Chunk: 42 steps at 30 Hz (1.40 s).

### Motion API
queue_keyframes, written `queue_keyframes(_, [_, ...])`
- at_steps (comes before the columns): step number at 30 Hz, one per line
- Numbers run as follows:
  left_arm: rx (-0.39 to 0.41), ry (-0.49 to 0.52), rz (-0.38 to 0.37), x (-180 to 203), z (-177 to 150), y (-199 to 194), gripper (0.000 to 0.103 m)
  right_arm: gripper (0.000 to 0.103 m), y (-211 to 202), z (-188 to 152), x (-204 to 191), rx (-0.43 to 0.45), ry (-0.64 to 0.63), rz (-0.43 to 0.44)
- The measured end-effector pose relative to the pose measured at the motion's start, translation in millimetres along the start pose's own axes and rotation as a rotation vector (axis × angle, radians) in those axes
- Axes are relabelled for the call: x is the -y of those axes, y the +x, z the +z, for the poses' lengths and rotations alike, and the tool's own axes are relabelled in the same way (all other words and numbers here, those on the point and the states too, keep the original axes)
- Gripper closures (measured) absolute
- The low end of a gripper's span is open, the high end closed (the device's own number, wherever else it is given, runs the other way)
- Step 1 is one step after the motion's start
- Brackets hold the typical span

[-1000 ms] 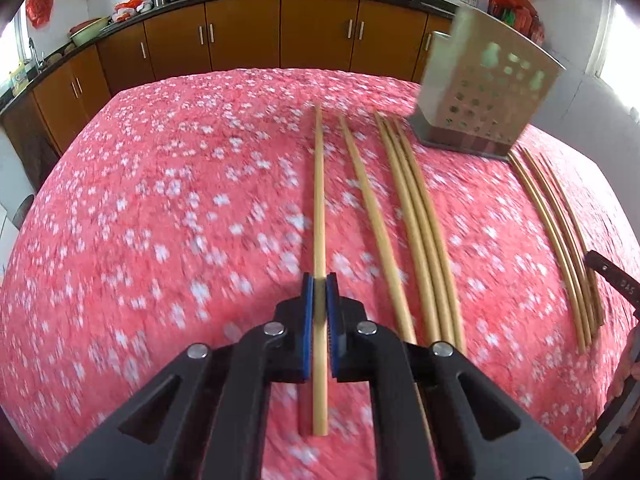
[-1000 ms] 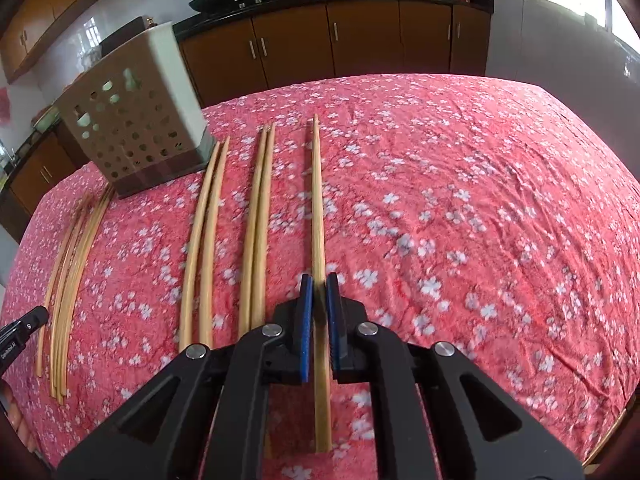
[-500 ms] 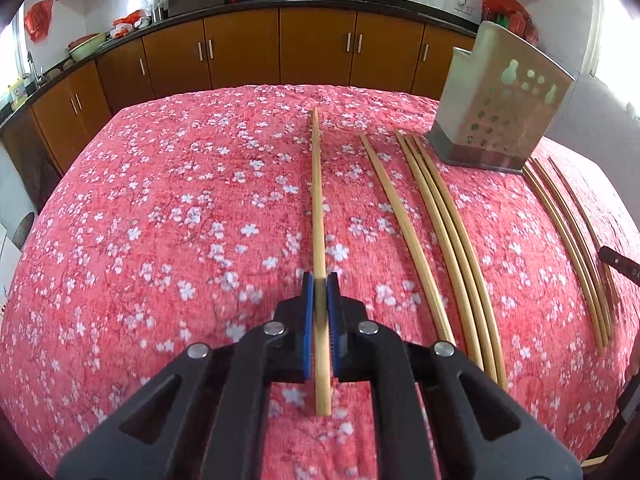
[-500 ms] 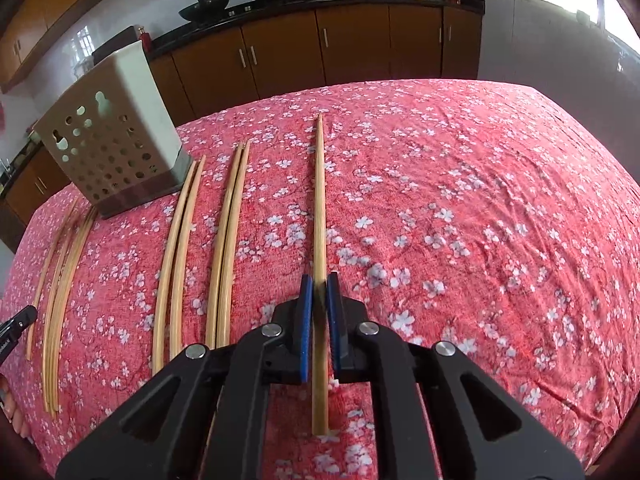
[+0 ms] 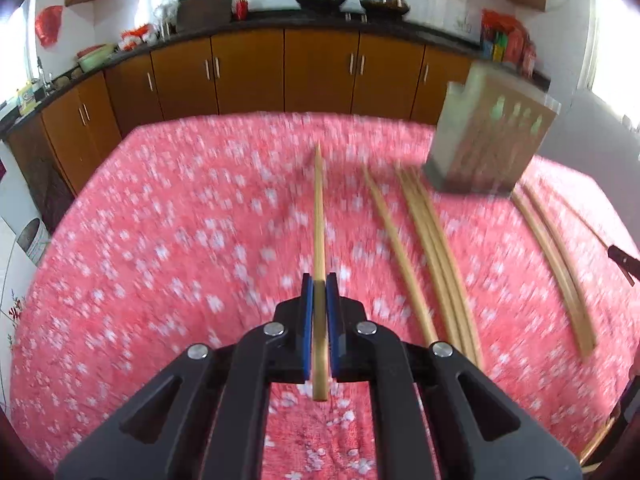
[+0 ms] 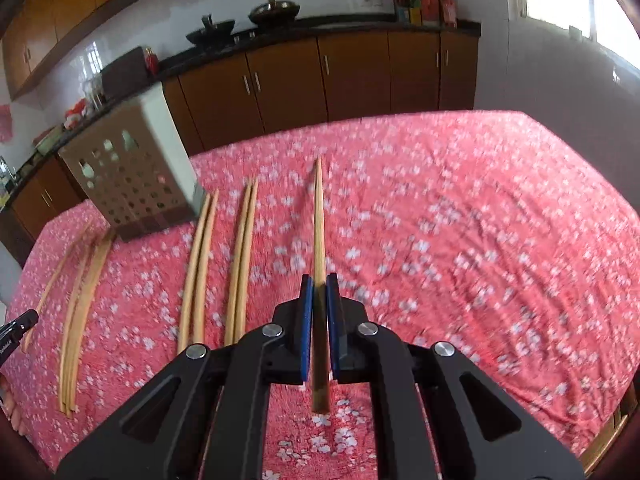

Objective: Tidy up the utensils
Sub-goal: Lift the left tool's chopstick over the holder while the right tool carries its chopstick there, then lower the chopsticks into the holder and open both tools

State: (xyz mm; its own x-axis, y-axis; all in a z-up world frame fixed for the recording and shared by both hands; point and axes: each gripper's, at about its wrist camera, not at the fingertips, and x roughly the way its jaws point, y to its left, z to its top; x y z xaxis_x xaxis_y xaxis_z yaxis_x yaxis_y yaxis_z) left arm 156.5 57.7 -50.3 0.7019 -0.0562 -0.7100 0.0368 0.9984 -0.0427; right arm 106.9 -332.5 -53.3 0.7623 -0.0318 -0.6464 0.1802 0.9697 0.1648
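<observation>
Each gripper, left and right, clamps one chopstick near its thick end, tip forward, probably to drop it into the perforated holder

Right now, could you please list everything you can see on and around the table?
held chopsticks: two, pale wood, one in the left gripper, one in the right
loose chopsticks: several, pale wood, in rows on the cloth; exact count unclear
utensil holder: one, beige, perforated, upright on the cloth
tablecloth: one, red, white flowers
cabinets: brown, along the wall
woks: two, dark, on the counter
left gripper: black, blue pads, shut
right gripper: black, blue pads, shut
</observation>
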Motion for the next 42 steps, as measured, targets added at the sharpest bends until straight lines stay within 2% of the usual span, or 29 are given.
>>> queue_keyframes(4, [0.134, -0.04, -0.016, -3, 28, -37, 0.095, 0.095, -31, 20, -2, 0.117, 0.005, 0.016])
queue_keyframes(8, [0.236, -0.064, -0.018, -6, 52, -63, 0.095, 0.095, -52, 42, -5, 0.209, -0.004, 0.027])
queue_keyframes(10, [0.274, -0.061, -0.008, -6, 65, -73, 0.095, 0.095, -52, 56, -7, 0.235, -0.011, 0.03])
queue_keyframes(17, [0.328, -0.054, 0.015, -3, 105, -85, 0.096, 0.095, -62, 97, -13, 0.303, -0.015, 0.053])
queue_keyframes(21, [0.398, -0.04, 0.003, 11, 134, -106, 0.096, 0.095, -84, 127, -24, 0.397, -0.014, 0.104])
queue_keyframes(25, [0.518, -0.032, -0.018, 32, 167, -140, 0.096, 0.095, -117, 156, -38, 0.529, 0.004, 0.186])
queue_keyframes(31, [0.664, -0.087, -0.107, 66, 208, -171, 0.096, 0.095, -123, 177, -63, 0.642, 0.016, 0.272])
queue_keyframes(33, [0.681, -0.082, -0.128, 81, 216, -170, 0.096, 0.095, -113, 180, -71, 0.647, 0.007, 0.287])
queue_keyframes(36, [0.662, -0.071, -0.166, 101, 221, -153, 0.096, 0.095, -91, 179, -80, 0.615, -0.005, 0.291])
queue_keyframes(38, [0.625, -0.061, -0.186, 112, 219, -134, 0.096, 0.095, -71, 177, -81, 0.565, -0.008, 0.289])
queue_keyframes(42, [0.537, -0.034, -0.178, 125, 210, -93, 0.096, 0.095, -47, 164, -83, 0.483, -0.02, 0.279])
